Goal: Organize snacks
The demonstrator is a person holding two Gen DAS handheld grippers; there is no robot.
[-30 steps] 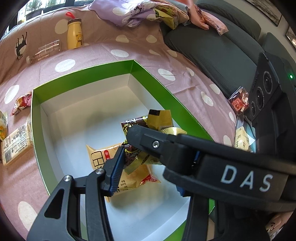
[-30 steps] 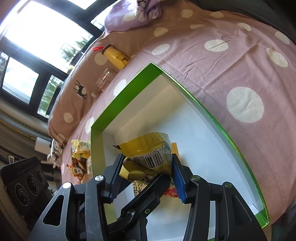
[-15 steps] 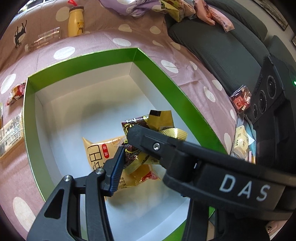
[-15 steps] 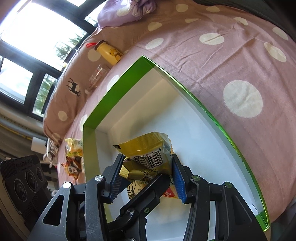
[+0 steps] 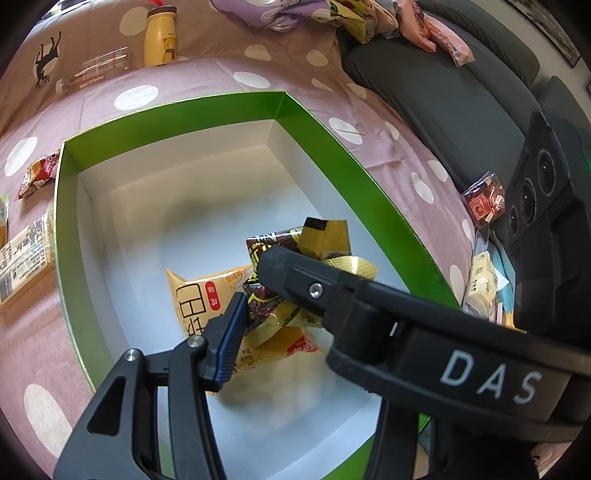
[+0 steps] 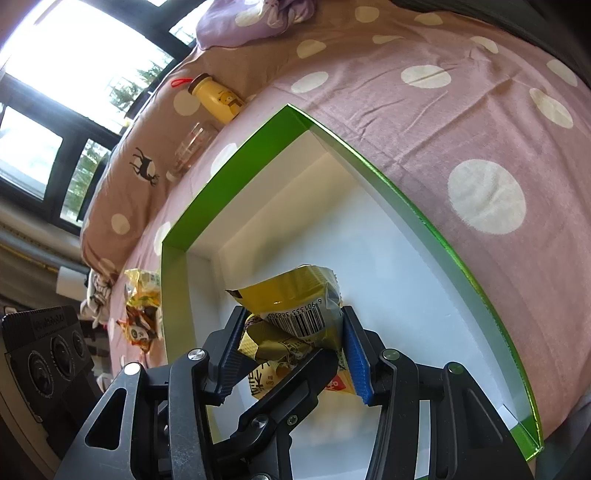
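Observation:
A green-rimmed white box (image 5: 325, 133) lies on the spotted pink cloth; it also shows in the right wrist view (image 6: 436, 221). An orange snack bag (image 5: 199, 295) lies flat on its floor. My right gripper (image 6: 291, 347) is shut on a gold and brown snack packet (image 6: 295, 299) and holds it over the box. In the left wrist view that packet (image 5: 321, 240) sits between my left gripper's blue pad and the right gripper's finger (image 5: 317, 284) crossing in front. My left gripper (image 5: 258, 306) touches the packet with one pad; its other finger is hidden.
Loose snacks lie on the cloth left of the box (image 5: 26, 254) (image 5: 37, 173) and right of it (image 5: 484, 199) (image 5: 480, 284). A yellow bottle (image 5: 160, 35) and a clear glass (image 5: 99, 70) stand beyond. A dark sofa (image 5: 443, 85) is at the right.
Both grippers and the held packet have moved forward and lower over the box. The grip on the packet is unchanged.

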